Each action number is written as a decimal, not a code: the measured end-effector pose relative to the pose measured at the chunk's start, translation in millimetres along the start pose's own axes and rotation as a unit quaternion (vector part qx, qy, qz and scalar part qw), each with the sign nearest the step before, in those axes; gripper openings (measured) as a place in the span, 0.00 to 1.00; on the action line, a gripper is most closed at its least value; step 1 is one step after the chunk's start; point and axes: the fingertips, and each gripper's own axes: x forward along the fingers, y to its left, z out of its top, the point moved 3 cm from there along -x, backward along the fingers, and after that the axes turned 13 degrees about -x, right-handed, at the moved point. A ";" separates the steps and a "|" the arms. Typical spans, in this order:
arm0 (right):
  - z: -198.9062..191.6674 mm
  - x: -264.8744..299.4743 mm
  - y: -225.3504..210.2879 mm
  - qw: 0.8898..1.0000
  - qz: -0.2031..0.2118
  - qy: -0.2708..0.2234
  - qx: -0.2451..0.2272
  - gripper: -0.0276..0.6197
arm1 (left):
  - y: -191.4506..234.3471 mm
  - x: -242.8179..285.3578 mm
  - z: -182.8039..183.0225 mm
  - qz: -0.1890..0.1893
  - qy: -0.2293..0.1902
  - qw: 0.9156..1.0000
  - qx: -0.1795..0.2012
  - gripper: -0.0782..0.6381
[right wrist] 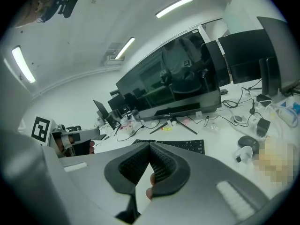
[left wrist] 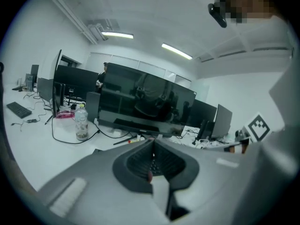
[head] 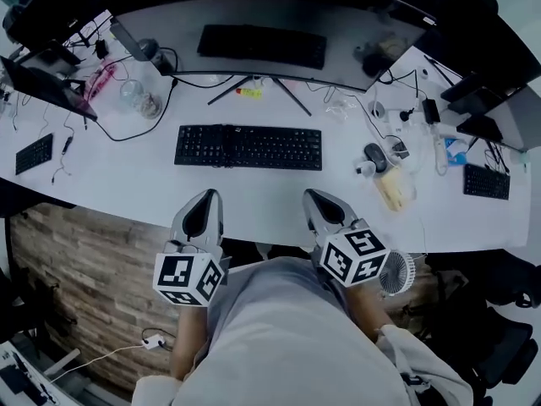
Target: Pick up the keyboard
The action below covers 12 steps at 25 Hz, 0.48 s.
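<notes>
A black full-size keyboard (head: 248, 147) lies flat on the white desk (head: 127, 184), in front of the monitor stand. Both grippers hover over the desk's front edge, short of the keyboard and apart from it. My left gripper (head: 205, 198) points at its left half, my right gripper (head: 314, 197) at its right half. Each has its jaws closed tip to tip with nothing between them. In the right gripper view the keyboard (right wrist: 186, 146) shows just beyond the right gripper (right wrist: 150, 146). The left gripper (left wrist: 153, 142) hides most of the keyboard in its own view.
A wide curved monitor (head: 270, 24) on a two-legged stand (head: 254, 87) rises behind the keyboard. A mouse (head: 374, 155) and small clutter lie to the right, a bottle (head: 135, 96) and cables to the left. Smaller keyboards sit far left (head: 34, 153) and far right (head: 486, 182). A small fan (head: 396, 273) is below the desk edge.
</notes>
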 end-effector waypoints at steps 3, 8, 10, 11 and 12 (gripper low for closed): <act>9.6 10.5 1.7 1.000 -0.020 -0.004 0.004 0.05 | 8.1 15.2 17.5 -0.024 0.005 1.000 0.011 0.11; 20.6 30.8 8.3 0.999 -0.050 -0.004 0.017 0.05 | 22.5 40.5 42.9 -0.068 0.024 0.997 0.035 0.11; 23.7 37.9 12.1 0.998 -0.064 -0.003 0.021 0.05 | 28.4 49.5 50.5 -0.087 0.035 0.994 0.048 0.11; 25.2 41.5 13.9 0.997 -0.070 -0.003 0.023 0.05 | 31.6 53.7 54.2 -0.096 0.040 0.993 0.054 0.11; 26.7 45.1 15.5 0.997 -0.076 -0.003 0.025 0.05 | 34.9 57.7 58.0 -0.104 0.044 0.992 0.059 0.11</act>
